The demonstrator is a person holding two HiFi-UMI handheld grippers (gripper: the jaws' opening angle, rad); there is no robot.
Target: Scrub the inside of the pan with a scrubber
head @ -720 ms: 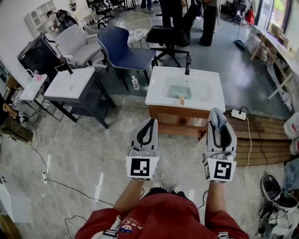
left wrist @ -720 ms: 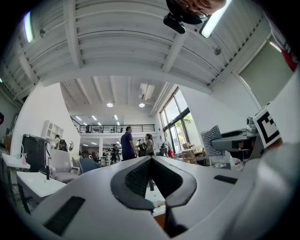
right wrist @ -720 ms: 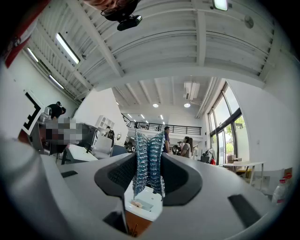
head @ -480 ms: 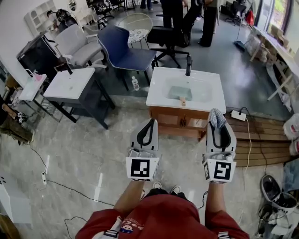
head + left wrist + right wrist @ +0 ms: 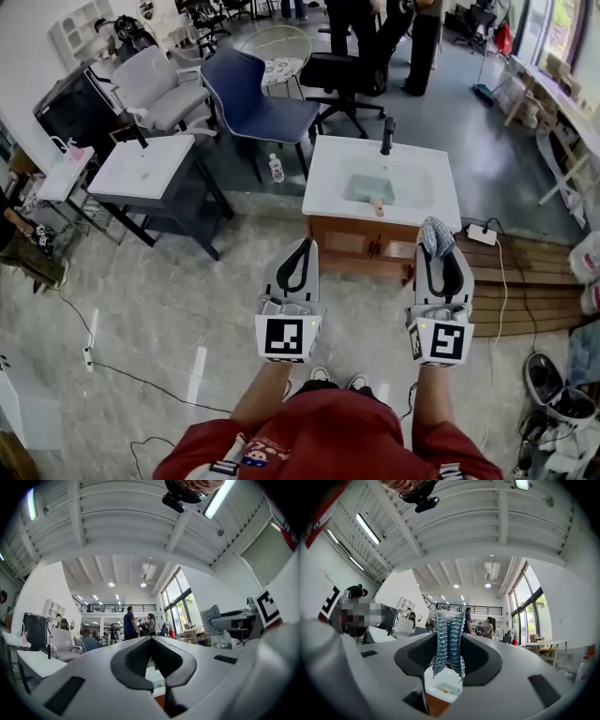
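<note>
A white sink cabinet (image 5: 328,178) stands on the floor ahead of the person, with a black faucet (image 5: 386,134) at its far edge. Its basin (image 5: 415,184) holds the pan (image 5: 364,189), a small pale bluish shape with a wooden handle pointing toward the person. Only the head view shows the pan; the left gripper view looks out at the room and people standing far off. The right gripper view takes in just a corner of the white sink top below its jaws. The left gripper (image 5: 306,246) is held short of the cabinet, its pads (image 5: 136,656) pressed together at the tips with nothing between them. The right gripper (image 5: 441,251) is clamped on the scrubber (image 5: 448,639), a blue mesh wad that stands upright between the pads (image 5: 480,660) and sticks out past the tips. The scrubber is well apart from the pan, on the near side of the cabinet.
</note>
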